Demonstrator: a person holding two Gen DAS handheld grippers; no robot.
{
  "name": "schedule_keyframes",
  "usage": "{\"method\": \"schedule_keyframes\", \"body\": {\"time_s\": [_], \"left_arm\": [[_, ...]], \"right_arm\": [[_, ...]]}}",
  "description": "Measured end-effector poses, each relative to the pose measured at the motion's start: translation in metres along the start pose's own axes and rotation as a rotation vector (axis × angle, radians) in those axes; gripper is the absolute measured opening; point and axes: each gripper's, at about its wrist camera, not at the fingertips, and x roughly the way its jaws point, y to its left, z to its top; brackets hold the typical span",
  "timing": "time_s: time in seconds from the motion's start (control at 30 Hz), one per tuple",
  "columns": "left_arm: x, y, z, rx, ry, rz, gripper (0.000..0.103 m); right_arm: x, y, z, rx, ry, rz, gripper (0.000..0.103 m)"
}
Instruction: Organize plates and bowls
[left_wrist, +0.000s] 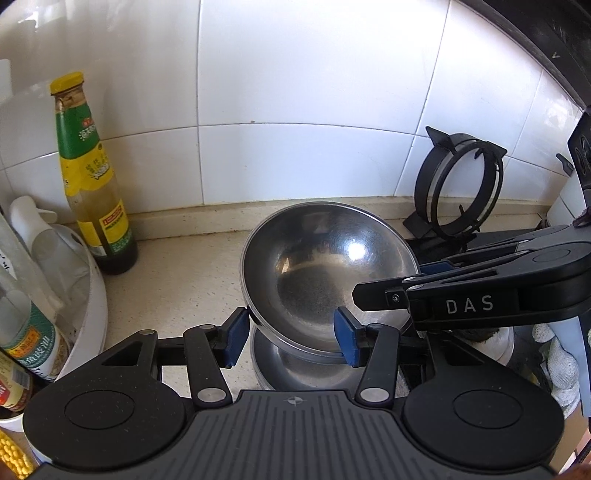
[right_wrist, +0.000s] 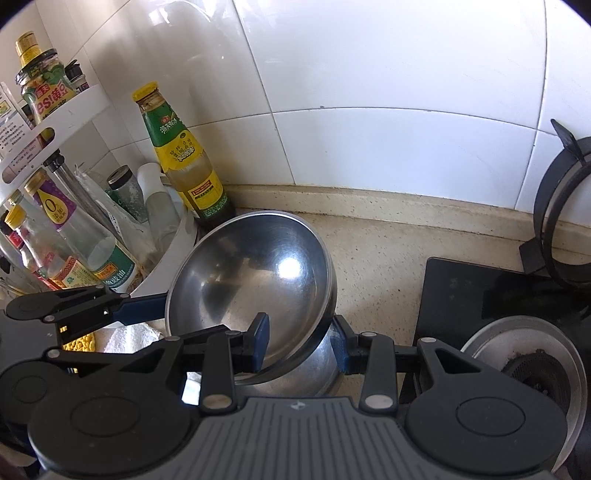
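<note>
A shiny steel bowl (left_wrist: 325, 266) (right_wrist: 255, 277) hangs tilted over a second steel bowl (left_wrist: 295, 369) (right_wrist: 314, 373) that stands on the counter. My left gripper (left_wrist: 291, 339) straddles the tilted bowl's near rim, one blue pad outside and one inside, shut on the wall. My right gripper (right_wrist: 300, 343) grips the opposite rim the same way, its left pad inside the bowl. In the left wrist view the right gripper (left_wrist: 406, 284) reaches in from the right. In the right wrist view a finger of the left gripper (right_wrist: 140, 308) touches the bowl's left edge.
A sauce bottle with a yellow cap (left_wrist: 92, 177) (right_wrist: 184, 155) stands by the tiled wall. A white rack of bottles (right_wrist: 66, 229) fills the left corner. A black pan support (left_wrist: 461, 188) leans on the wall, beside the black stove (right_wrist: 480, 295) and its burner (right_wrist: 524, 362).
</note>
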Motion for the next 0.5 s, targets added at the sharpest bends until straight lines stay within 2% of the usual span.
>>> {"method": "schedule_keyframes", "body": {"time_s": [0.5], "left_arm": [[0.000, -0.003, -0.011, 0.024, 0.033, 0.005, 0.059]], "right_arm": [[0.005, 0.000, -0.013, 0.018, 0.029, 0.002, 0.039]]}}
